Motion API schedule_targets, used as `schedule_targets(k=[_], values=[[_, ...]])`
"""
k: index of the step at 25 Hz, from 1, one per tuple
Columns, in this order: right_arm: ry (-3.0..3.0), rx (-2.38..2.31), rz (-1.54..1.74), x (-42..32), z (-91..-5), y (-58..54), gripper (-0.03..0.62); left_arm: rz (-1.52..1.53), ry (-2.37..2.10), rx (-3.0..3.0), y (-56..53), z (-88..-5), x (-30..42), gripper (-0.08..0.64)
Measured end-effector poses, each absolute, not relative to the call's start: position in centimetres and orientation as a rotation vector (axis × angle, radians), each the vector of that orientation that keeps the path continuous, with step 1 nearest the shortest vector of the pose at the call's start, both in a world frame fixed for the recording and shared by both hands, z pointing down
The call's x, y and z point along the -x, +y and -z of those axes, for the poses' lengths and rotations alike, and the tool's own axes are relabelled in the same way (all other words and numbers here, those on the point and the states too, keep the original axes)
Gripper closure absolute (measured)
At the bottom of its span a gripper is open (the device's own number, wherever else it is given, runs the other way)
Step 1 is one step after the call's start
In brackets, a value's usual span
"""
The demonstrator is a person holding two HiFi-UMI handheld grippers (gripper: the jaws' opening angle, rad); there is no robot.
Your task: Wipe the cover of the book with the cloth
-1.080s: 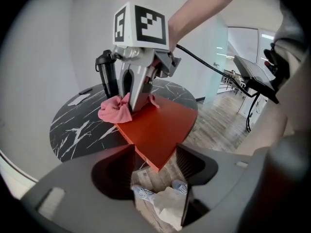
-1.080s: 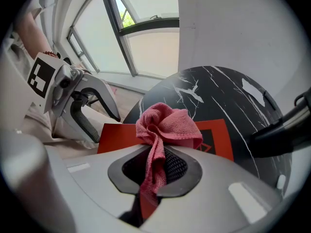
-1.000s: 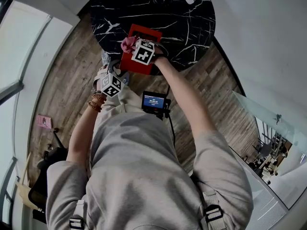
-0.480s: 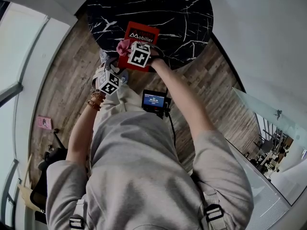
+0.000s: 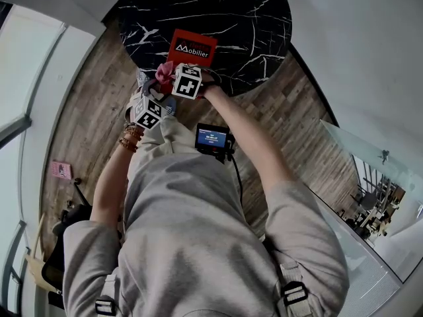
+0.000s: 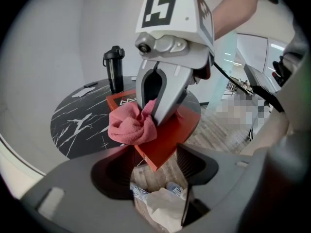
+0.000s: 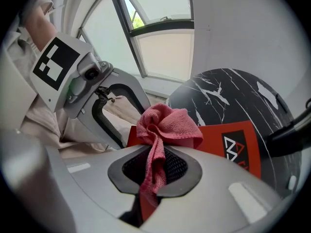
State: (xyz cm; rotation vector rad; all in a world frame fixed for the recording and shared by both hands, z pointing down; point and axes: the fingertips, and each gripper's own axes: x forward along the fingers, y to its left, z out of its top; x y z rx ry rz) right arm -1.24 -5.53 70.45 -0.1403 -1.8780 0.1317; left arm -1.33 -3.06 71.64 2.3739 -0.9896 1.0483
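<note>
Right gripper (image 7: 154, 168) jaws pinch the pink cloth (image 7: 167, 125), which hides the red book (image 7: 235, 147)'s near end for me. Left gripper (image 6: 156, 176) jaws are spread, empty, beside the bench (image 5: 251, 38).

The book (image 5: 192, 47) is thin, with a red cover that bears white lettering on a dark strip. It lies cover up at the near edge of the round black marbled table (image 5: 254, 32), turned askew, and one near corner juts out past that edge. The cloth (image 6: 129, 126) is pink terry, bunched into a loose ball. It rests on the cover at the book's near left side, with a twisted tail pinched between the closed jaws of the right gripper (image 7: 151, 174).
</note>
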Motion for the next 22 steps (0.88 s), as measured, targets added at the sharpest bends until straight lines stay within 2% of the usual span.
schedule_targets(k=[11, 15, 18, 22], values=[[-1.9, 0.171, -0.182, 1.7, -70.4, -3.3, 0.538, -1.086, -1.017, -2.342, -3.0, -71.4, 1.5, 0.298], [-1.903, 0.239, -0.494, 1.3, -70.4, -1.4, 0.537, -1.157, -1.006, -2.318, -2.1, -71.1, 1.9, 0.337], [-1.931, 0.333, -0.708, 0.7, -68.8, 0.5, 0.535, -1.136, -0.999, -2.355, -0.9, -69.2, 2.1, 0.325], [-2.103, 0.373, -0.829, 0.8, -63.7, 1.8, 0.534, -1.046, -1.083, -2.392, 0.8, -65.6, 2.9, 0.33]])
